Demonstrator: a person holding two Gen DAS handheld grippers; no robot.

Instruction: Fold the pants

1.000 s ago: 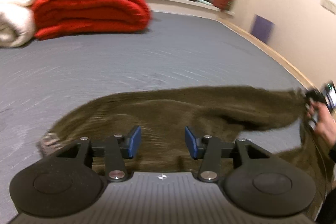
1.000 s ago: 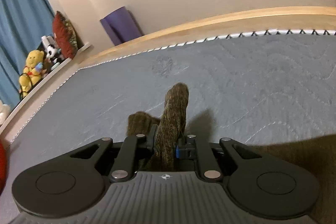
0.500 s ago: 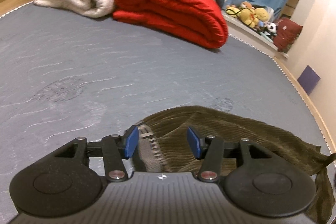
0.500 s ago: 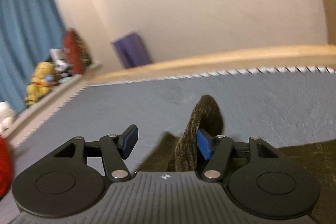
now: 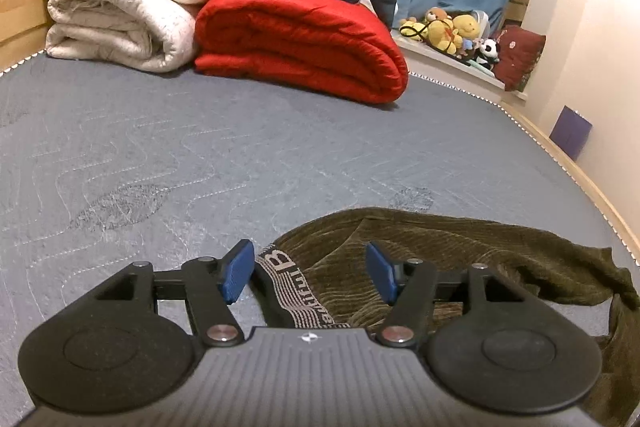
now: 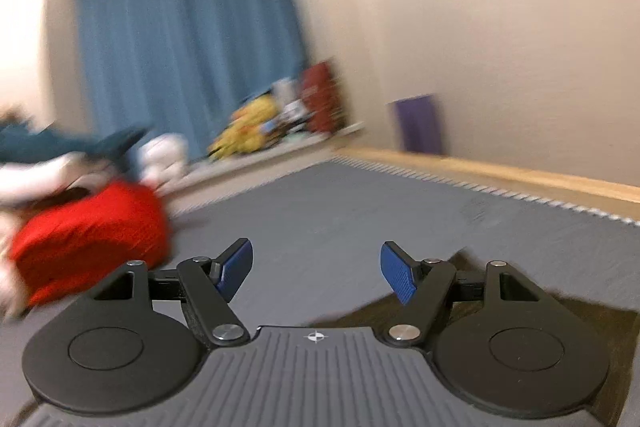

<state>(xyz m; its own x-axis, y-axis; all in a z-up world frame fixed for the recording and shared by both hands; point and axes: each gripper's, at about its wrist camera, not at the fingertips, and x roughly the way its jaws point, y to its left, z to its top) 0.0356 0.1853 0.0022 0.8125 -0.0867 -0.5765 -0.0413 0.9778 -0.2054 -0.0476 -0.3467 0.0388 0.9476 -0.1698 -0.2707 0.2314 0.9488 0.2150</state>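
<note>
While both claws gaped wide and empty, the olive corduroy pants (image 5: 460, 251) lay on the bed (image 5: 200, 155) with their waistband (image 5: 296, 291) between the left claw (image 5: 310, 269) fingers, legs trailing rightward; the right claw (image 6: 316, 269) hovered farther off.

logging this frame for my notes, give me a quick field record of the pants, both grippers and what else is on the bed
pants: olive pants lying crumpled on the grey mattress, waistband showing
left gripper: left gripper open over the waistband, gripping nothing
right gripper: right gripper open and empty, view blurred
bedding: red blanket beside white blankets
</note>
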